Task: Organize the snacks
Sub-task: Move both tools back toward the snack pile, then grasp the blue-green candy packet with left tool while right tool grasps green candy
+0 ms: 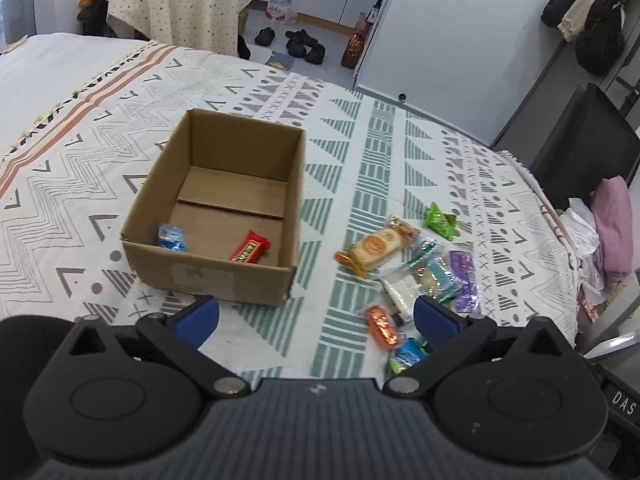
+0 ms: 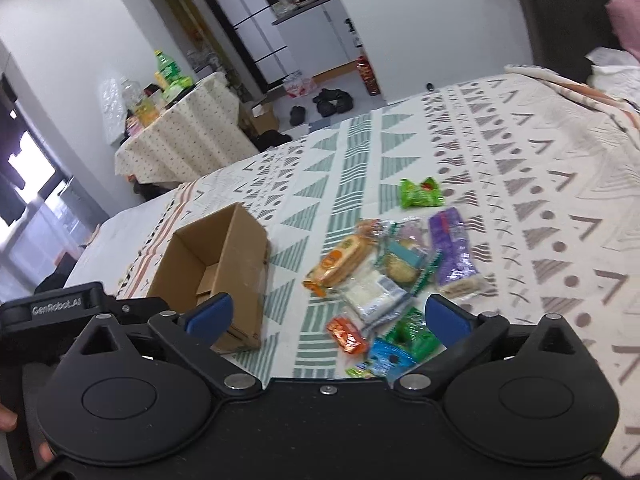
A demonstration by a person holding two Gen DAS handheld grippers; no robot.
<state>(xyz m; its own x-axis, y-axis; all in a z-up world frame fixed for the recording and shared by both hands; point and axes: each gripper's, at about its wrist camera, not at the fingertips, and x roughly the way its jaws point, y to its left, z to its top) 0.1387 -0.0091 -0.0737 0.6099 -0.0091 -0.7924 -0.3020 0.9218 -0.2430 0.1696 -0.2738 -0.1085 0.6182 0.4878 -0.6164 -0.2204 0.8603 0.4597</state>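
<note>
An open cardboard box (image 1: 208,276) stands on the patterned bedspread (image 1: 360,152); a red candy bar (image 1: 250,247) and a blue packet (image 1: 172,237) lie inside. It also shows in the right wrist view (image 2: 244,264). To its right lies a pile of snacks: an orange biscuit pack (image 1: 374,247), a green packet (image 1: 440,220), a purple packet (image 1: 464,280), a small orange candy (image 1: 382,325). My left gripper (image 1: 316,316) is open and empty, hovering before the box. My right gripper (image 2: 326,316) is open and empty above the pile's near edge, over the orange candy (image 2: 346,334) and blue packet (image 2: 388,356).
The bed's far edge drops to a floor with shoes (image 1: 304,44). A cloth-covered table (image 2: 188,136) with bottles stands beyond. A dark chair (image 1: 584,140) and pink clothes (image 1: 612,224) sit at the bed's right side.
</note>
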